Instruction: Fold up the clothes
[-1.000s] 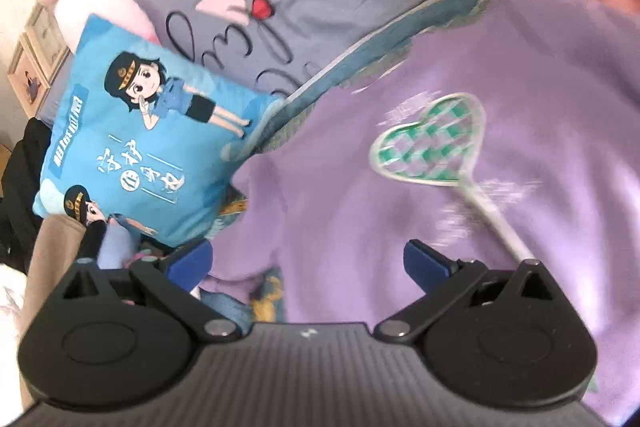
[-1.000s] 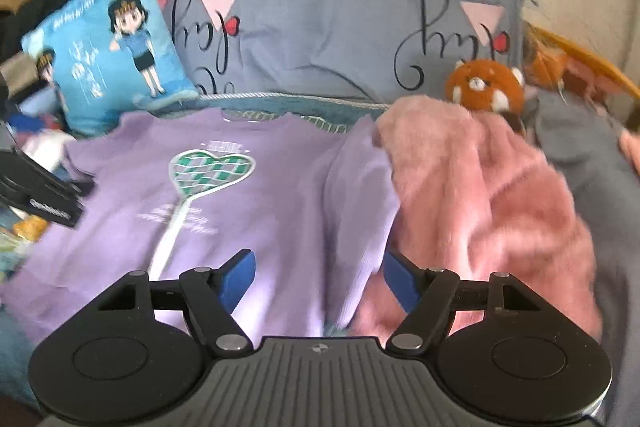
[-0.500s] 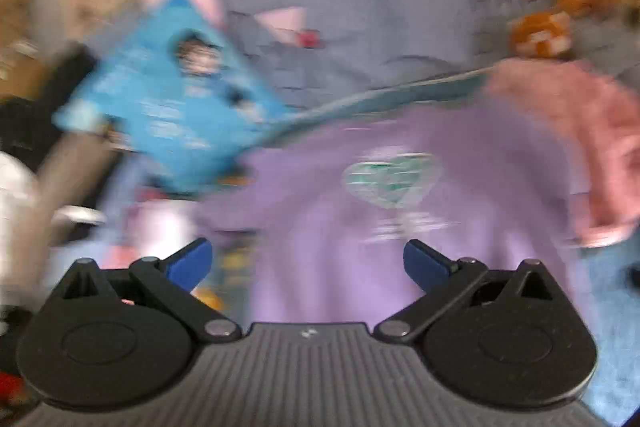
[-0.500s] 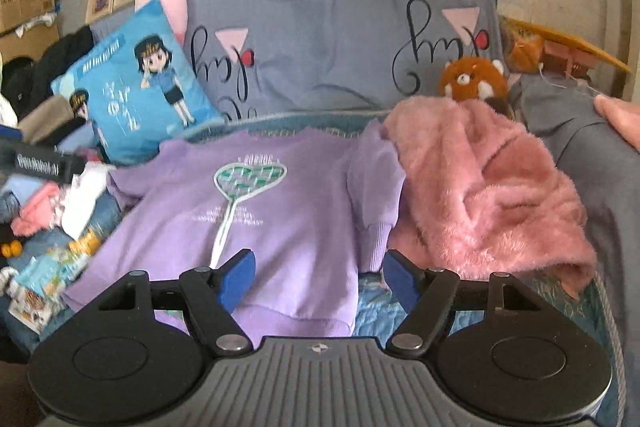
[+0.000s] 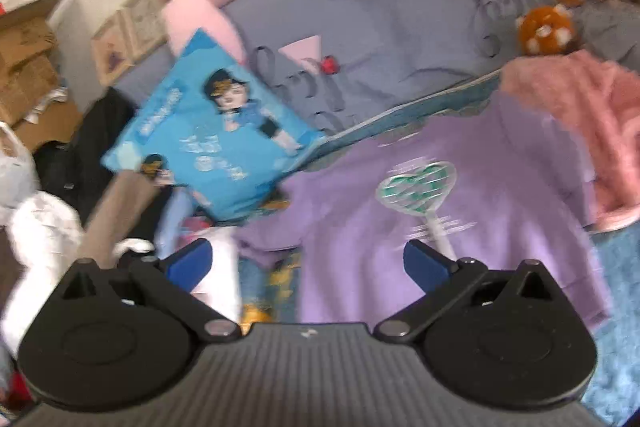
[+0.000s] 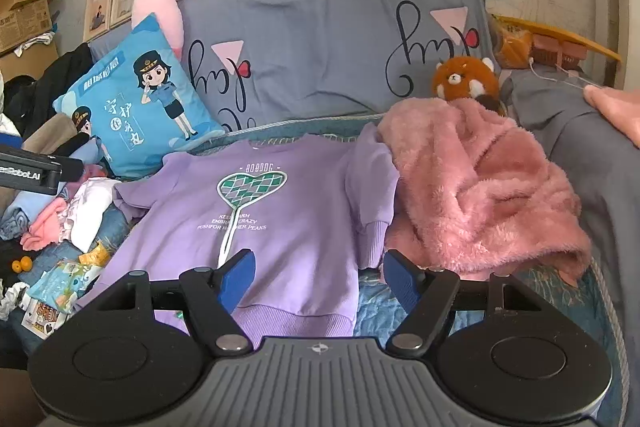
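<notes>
While my left gripper (image 5: pixel 306 263) and right gripper (image 6: pixel 318 277) hang open and empty, the soft, limp purple sweatshirt (image 6: pixel 280 227) looks light, best pinched at its ribbed hem corners.

Pink fleece (image 6: pixel 480 187) crowds purple sweatshirt (image 6: pixel 280 227) on right, clutter pile (image 6: pixel 60 227) left, hem side open

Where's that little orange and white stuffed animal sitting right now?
In the right wrist view the orange stuffed animal sits right of centre, against the grey-blue sofa cover, just behind the top of the pink fluffy garment.
</notes>
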The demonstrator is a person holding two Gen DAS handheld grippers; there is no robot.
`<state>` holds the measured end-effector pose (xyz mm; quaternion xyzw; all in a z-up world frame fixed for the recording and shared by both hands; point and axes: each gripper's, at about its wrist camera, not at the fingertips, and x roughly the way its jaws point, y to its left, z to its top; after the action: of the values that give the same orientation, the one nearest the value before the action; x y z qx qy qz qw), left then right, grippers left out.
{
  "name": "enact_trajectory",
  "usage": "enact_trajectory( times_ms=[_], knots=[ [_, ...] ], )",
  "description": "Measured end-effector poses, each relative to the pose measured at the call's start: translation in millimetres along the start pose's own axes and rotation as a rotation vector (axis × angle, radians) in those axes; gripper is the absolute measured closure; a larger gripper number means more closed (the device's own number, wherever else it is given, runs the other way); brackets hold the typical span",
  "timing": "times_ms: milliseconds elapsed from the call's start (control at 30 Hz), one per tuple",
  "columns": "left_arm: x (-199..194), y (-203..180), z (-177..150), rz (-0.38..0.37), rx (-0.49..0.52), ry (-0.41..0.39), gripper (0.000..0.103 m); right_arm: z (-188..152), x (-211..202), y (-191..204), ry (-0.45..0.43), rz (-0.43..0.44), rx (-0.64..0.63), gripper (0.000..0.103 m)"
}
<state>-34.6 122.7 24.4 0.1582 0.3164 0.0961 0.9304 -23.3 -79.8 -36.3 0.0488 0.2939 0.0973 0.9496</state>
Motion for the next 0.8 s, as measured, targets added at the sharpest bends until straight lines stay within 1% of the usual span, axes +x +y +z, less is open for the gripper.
enact_trajectory(
  times_ms=[67,133,167,200,367,400,500,533,600,700,800],
  knots=[
    [-1.8,0.9,0.6,-0.092,-0.055,0.018,0.000,-0.8,-0.2,-0.6,0.002,0.004,0.000,0.033],
    [-0.4,2.9,-0.7,-0.151,-0.100,0.040,0.000,-2.1,-0.1,0.3,0.003,-0.001,-0.006,0.033],
    [1.0,2.8,-1.6,-0.164,-0.110,0.048,0.000,-3.1,0.3,0.5,0.006,-0.002,-0.008,0.033],
    [1.6,1.2,-2.7,-0.166,-0.113,0.051,0.000,-4.1,0.7,0.7,0.008,-0.002,-0.009,0.033],
    [4.0,-12.3,-10.5,-0.144,-0.061,0.091,0.000,-10.6,5.0,0.5,0.035,0.000,0.006,0.032],
    [4.1,-11.5,-11.9,-0.156,-0.071,0.095,0.000,-11.8,5.6,0.9,0.039,0.003,0.009,0.032],
    [9.9,-0.8,-16.9,-0.235,-0.165,0.114,0.000,-15.0,6.4,4.3,0.047,0.009,0.009,0.033],
    [11.1,2.7,-18.0,-0.245,-0.194,0.115,0.000,-15.8,6.4,5.3,0.048,0.010,0.005,0.032],
    [9.7,3.0,-20.9,-0.226,-0.201,0.095,0.000,-17.3,6.3,7.3,0.049,0.011,-0.001,0.032],
    [7.2,-2.6,-22.8,-0.178,-0.154,0.084,0.000,-19.5,7.9,8.3,0.052,0.008,-0.005,0.032],
    [13.2,-1.0,-27.4,-0.226,-0.197,0.107,0.000,-22.3,8.9,11.3,0.054,0.000,-0.013,0.032]
  ],
)
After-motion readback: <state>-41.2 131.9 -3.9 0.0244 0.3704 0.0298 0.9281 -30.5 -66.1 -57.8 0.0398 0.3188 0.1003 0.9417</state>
